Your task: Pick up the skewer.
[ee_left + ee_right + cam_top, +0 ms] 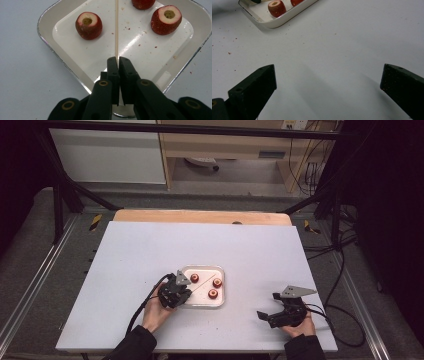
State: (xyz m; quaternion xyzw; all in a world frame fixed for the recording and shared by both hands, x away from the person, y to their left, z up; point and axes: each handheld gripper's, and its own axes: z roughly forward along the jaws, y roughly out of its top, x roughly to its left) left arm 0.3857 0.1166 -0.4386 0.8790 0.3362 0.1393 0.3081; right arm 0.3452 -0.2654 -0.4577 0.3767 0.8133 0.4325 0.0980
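My left gripper has its jaws pressed together on a thin wooden skewer, low in the frame's middle over the white tray. Three hollowed strawberries sit in the tray's upper part. My right gripper, lower right, rests on the table, jaws spread wide and holding nothing.

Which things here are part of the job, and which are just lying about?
In the job:
- thin wooden skewer, pinched by the left gripper
- three hollowed red strawberries
- white rectangular tray
- right gripper, open, waiting

Lying about:
- red crumbs on the white table
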